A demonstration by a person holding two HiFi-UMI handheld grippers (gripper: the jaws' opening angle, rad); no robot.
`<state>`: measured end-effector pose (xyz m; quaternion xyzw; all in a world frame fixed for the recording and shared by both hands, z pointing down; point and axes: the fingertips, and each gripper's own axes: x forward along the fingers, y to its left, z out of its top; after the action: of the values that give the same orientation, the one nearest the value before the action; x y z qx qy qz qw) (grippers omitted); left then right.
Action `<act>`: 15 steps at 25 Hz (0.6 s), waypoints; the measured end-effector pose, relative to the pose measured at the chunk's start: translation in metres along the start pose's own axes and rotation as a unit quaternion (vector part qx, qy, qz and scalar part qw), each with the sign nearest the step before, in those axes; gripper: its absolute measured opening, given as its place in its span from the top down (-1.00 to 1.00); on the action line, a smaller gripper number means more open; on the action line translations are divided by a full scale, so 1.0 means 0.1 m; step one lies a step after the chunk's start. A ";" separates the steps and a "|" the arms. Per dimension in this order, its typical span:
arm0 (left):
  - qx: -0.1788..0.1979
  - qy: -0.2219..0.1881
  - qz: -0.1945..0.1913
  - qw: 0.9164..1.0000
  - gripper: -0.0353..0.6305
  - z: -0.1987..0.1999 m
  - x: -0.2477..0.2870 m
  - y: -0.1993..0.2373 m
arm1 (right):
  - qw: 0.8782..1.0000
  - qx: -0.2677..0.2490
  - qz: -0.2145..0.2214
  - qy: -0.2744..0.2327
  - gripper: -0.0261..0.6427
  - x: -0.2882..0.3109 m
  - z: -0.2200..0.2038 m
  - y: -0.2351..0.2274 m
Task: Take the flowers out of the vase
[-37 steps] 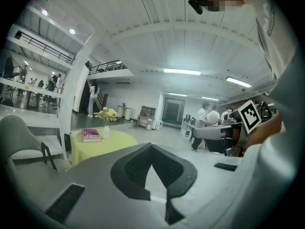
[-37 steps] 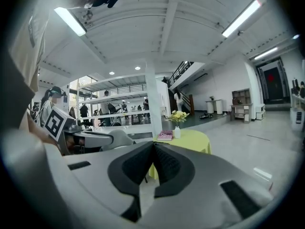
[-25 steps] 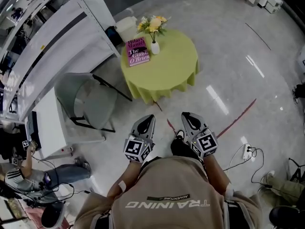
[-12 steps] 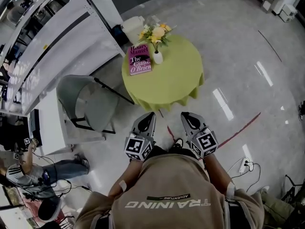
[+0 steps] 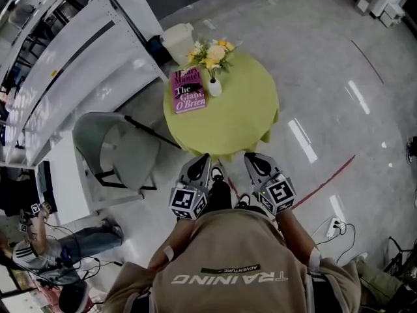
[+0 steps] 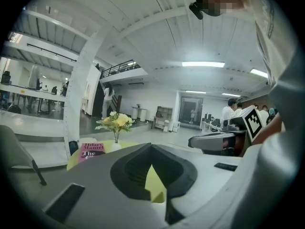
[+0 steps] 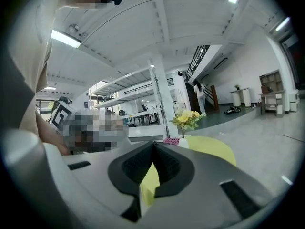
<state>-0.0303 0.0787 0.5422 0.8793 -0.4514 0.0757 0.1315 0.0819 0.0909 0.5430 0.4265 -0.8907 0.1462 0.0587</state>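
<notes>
A pink book is lying on the green-clothed table in the upper middle of the head view. Its cover is showing "Mantel" along the top, then "The" and "O'Brien" in large letters; the word between those two is not coming through clearly. At the lower left of the left gripper view, the same cover is reading "Hilary Mantel" and "The". Low in the head view, the person's beige shirt is carrying "TRAINING" in white, upside down to the camera, with a small dark patch above it reading "ADVENTURE".
</notes>
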 end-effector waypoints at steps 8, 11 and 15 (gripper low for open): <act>0.010 -0.018 -0.037 0.999 0.88 0.30 0.42 0.53 | 0.999 -0.021 -0.032 0.009 0.93 0.60 0.31 -0.16; 0.043 -0.016 -0.048 0.998 0.88 0.38 0.50 0.77 | 0.998 -0.033 -0.045 0.005 0.93 0.90 0.51 -0.16; 0.037 -0.014 -0.067 0.997 0.88 0.43 0.62 1.04 | 0.996 -0.045 -0.075 0.011 0.93 1.19 0.68 -0.22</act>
<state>-0.0782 -0.0398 0.5334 0.9130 -0.3898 0.0713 0.0973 0.0255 -0.0319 0.5101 0.4875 -0.8611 0.1057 0.0983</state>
